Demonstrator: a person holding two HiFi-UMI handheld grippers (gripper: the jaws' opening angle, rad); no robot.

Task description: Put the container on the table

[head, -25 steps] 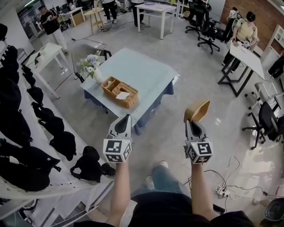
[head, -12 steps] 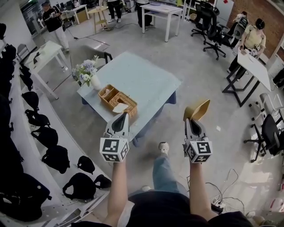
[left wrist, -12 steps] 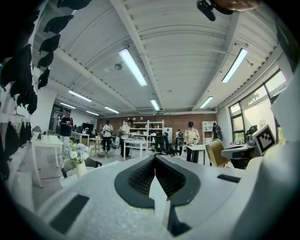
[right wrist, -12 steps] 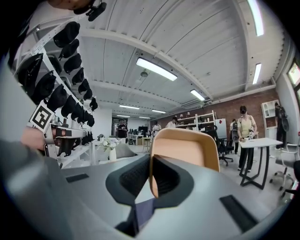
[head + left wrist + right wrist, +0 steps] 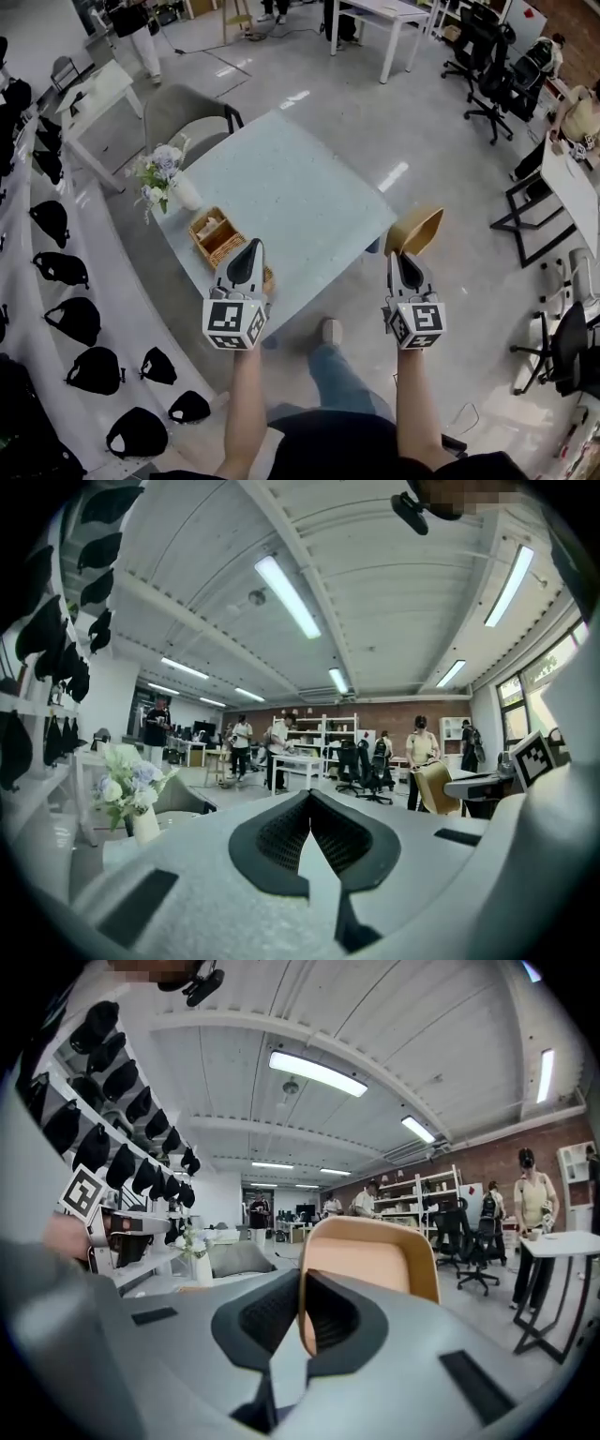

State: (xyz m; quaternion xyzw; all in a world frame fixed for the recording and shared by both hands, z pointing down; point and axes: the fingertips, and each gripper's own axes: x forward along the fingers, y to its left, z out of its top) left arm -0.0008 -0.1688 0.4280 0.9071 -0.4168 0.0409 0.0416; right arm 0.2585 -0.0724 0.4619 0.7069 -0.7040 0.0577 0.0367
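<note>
your right gripper (image 5: 405,255) is clamped on one wall of the tan container (image 5: 417,230), one jaw inside the rim and one outside. the container is in the air, tilted, just off the right corner of the pale blue table (image 5: 300,183) and over the floor, not yet above the top. in the right gripper view the pinch (image 5: 302,1290) sits on the left edge of the container (image 5: 375,1255), whose mouth seems to face back toward you rather than up.

your left gripper (image 5: 248,251) is empty, its jaws pressed together on nothing; the left gripper view (image 5: 309,810) shows only the room beyond the tips.

to do this step well, bring the container in over the bare middle of the table before lowering it. a grip on one thin wall lets the body swing, so go steadily. level it so the base meets the top flat, and part the jaws only once it rests there. you probably need to tip the wrist to get the base down.

the near left corner of the table is taken by a wicker basket (image 5: 214,239), with a vase of flowers (image 5: 167,176) just beyond it; stay well apart from both. the rest of the top is bare. a grey chair (image 5: 183,108) stands at the far side. black caps (image 5: 75,319) hang on the wall rack to your left. other people, white tables and office chairs stand further off.
</note>
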